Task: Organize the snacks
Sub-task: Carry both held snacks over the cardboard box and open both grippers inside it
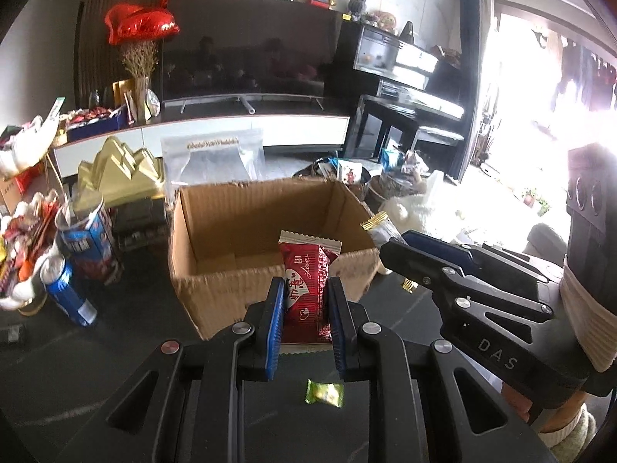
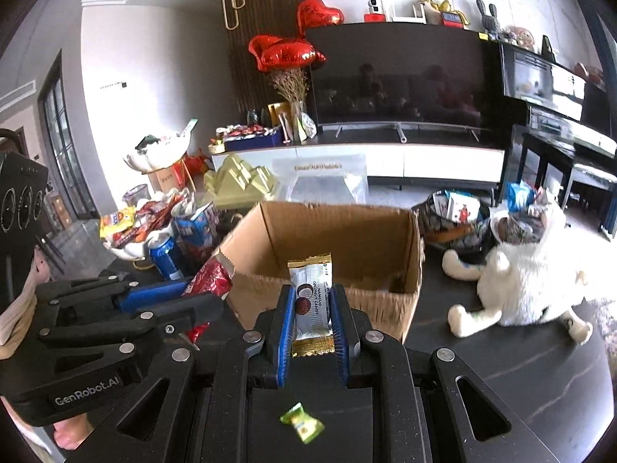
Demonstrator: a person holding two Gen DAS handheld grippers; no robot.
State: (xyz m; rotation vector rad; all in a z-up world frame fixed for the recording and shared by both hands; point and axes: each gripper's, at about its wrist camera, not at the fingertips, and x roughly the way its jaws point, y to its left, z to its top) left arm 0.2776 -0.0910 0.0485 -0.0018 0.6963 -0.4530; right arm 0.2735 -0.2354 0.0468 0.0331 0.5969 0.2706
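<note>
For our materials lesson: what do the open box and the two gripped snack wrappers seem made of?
Box: brown corrugated cardboard, matte, fluting showing at its torn rim. Red wrapper and silver-gold wrapper: probably thin plastic or foil film, glossy, with crimped serrated ends.

Dark table (image 2: 501, 378): cardboard box (image 2: 331, 231), green candy (image 2: 302, 422)

Light source: I see daylight pouring in from the window (image 1: 540, 88) on the right of the left wrist view.
Glare: that window is blown out to white, and it washes over the floor near it.
Right wrist view: evenly lit, no burnt-out patch.
Reflections: the dark television (image 2: 397, 73) mirrors faint figures.
Distortion: strong fisheye; walls and furniture bow, corners go black.
Sharpness: I read the wrapper print at centre; the edges soften.
</note>
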